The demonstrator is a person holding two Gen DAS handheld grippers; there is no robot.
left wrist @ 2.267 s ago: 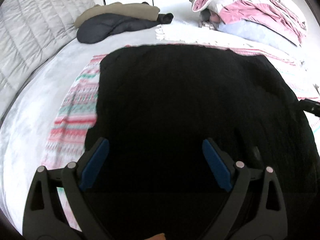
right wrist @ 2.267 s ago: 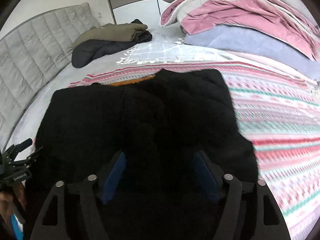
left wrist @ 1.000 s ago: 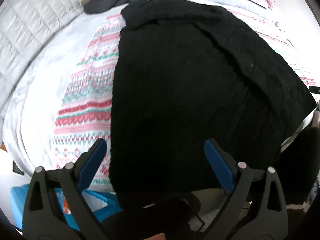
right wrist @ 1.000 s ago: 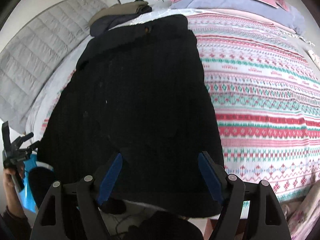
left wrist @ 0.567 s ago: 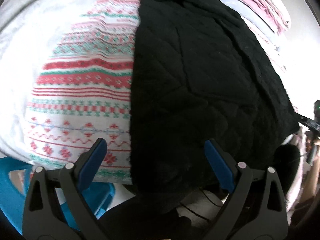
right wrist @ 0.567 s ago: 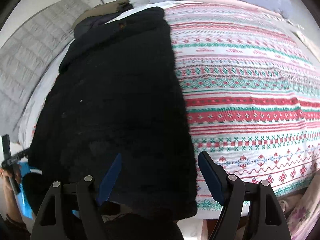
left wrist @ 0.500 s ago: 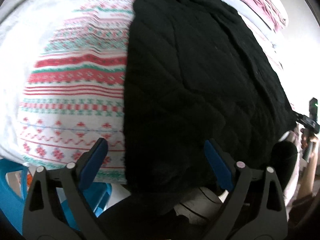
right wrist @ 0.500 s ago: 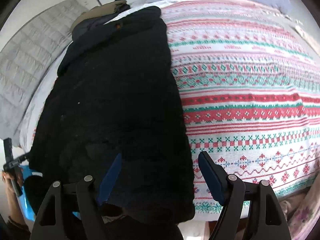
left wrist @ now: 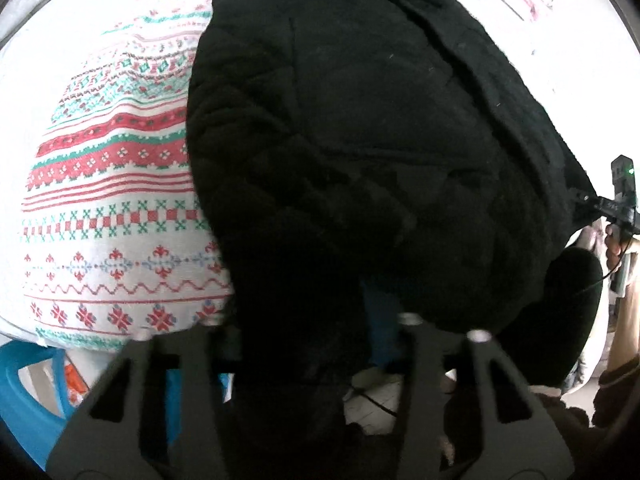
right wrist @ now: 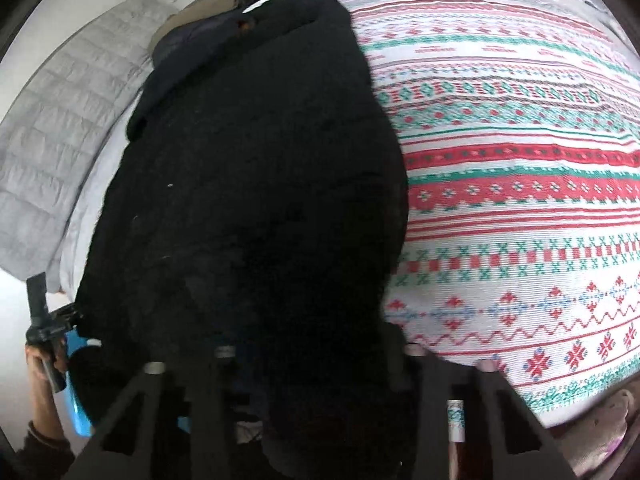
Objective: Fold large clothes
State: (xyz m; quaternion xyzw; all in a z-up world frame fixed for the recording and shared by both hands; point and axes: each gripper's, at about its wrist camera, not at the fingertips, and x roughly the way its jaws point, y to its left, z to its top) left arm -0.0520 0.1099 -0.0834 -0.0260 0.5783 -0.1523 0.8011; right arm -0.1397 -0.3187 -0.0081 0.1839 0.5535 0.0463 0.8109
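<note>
Black quilted fabric fills the gap of my left gripper (left wrist: 308, 320); its jaws are drawn in and clenched on the near hem of the big black quilted coat (left wrist: 360, 128). My right gripper (right wrist: 316, 344) is likewise pinched tight on the same hem further along, cloth bunched between its jaws. From both claws the coat stretches away lengthwise across the white bedspread with red and green knitted-style bands (right wrist: 520, 184), its near end lifted off the bed's edge and its far end lying by a pile of olive and dark folded clothes (right wrist: 208, 4). A grey quilted headboard (right wrist: 60, 120) runs along the side. Below the bed's edge in the left view sits a blue plastic stool (left wrist: 24, 404).
</note>
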